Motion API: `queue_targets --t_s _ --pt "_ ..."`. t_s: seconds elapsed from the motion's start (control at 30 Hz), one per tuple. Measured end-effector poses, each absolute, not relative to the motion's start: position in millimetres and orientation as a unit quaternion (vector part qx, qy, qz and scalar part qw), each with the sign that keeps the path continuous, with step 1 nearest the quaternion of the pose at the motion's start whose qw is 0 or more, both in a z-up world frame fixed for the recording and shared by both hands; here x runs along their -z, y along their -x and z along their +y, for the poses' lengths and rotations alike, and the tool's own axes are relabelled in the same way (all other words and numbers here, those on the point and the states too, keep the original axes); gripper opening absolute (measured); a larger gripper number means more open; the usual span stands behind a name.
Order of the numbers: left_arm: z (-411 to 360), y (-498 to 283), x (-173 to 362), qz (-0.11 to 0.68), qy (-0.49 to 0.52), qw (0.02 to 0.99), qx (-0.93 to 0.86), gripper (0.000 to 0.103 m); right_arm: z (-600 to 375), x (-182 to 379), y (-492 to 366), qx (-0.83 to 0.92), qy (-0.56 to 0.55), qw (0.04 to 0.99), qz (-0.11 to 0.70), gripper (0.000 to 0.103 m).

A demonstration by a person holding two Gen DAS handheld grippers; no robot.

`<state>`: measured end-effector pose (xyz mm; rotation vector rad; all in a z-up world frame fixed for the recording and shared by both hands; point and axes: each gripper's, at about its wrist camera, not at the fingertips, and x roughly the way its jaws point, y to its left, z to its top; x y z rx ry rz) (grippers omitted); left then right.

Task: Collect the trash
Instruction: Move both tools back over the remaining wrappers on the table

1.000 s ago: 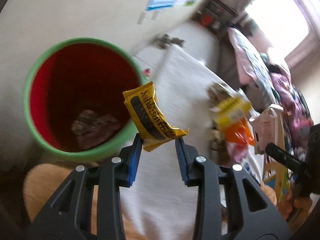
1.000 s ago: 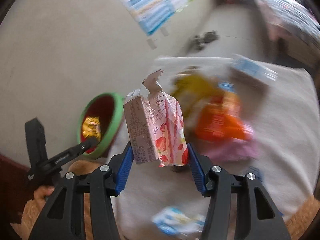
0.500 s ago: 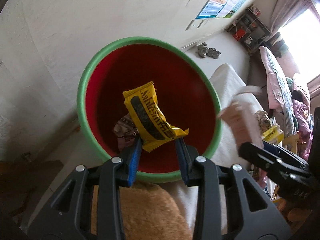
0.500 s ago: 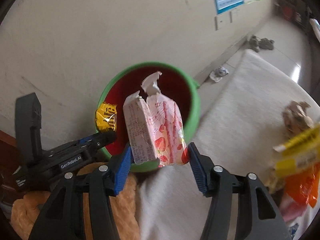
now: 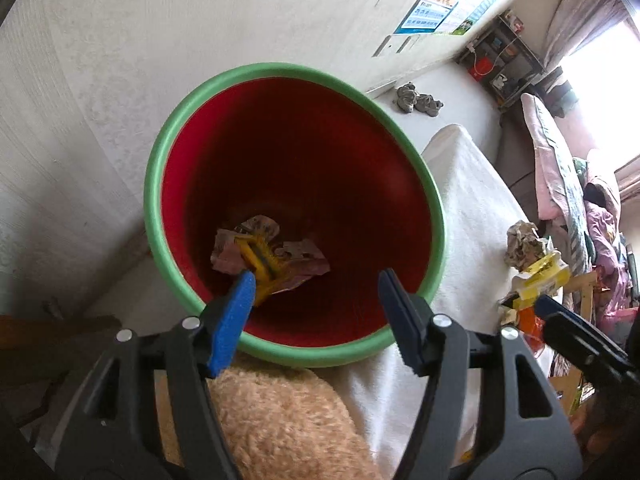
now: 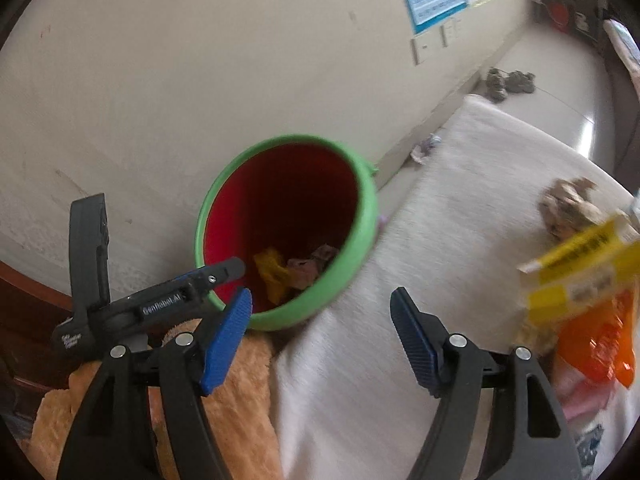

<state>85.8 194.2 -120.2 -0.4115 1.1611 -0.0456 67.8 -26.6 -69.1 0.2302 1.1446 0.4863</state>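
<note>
A red bin with a green rim (image 5: 168, 152) (image 6: 370, 204) stands against the wall beside the white-covered table. On its bottom lie a yellow snack wrapper (image 5: 262, 258) (image 6: 272, 272) and a pink carton (image 5: 296, 258) (image 6: 306, 270). My left gripper (image 5: 316, 300) is open and empty, just above the bin's near rim. My right gripper (image 6: 320, 320) is open and empty, over the table edge right of the bin. The left gripper shows in the right wrist view (image 6: 152, 304).
On the white cloth (image 6: 460, 184) lie a crumpled brown paper (image 6: 568, 204) (image 5: 524, 240), a yellow box (image 6: 580, 268) (image 5: 542, 276) and an orange packet (image 6: 596, 340). A tan plush cushion (image 5: 272, 424) lies under the grippers. Small trash (image 6: 426, 148) and grey shoes (image 6: 508, 80) lie on the floor.
Both grippers have opened. The yellow wrapper has dropped from my left gripper and the pink carton from my right gripper; both now lie in the bin.
</note>
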Motion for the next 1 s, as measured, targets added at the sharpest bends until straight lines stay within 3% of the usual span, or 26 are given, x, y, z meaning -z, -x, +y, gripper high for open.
queue_targets --t_s 0.3,0.57,0.73,0.83,1.0 --pt "156 -70 103 0.536 0.168 0.825 0.064 0.061 -133 45 -24 -0.139 -0.083 0.845 0.51 0.07" --pt "83 -44 113 0.564 0.154 0.795 0.158 0.061 -213 63 30 -0.07 -0.038 0.834 0.547 0.07" --pt "2 -10 116 0.584 0.076 0.752 0.296 0.062 -248 89 55 -0.031 -0.083 0.814 0.575 0.07" --pt "-48 19 114 0.58 0.001 0.719 0.382 0.073 -259 97 62 -0.02 -0.113 0.807 0.579 0.07" --pt "-108 60 132 0.581 -0.123 0.672 0.442 0.076 -265 102 67 -0.018 -0.133 0.804 0.579 0.07"
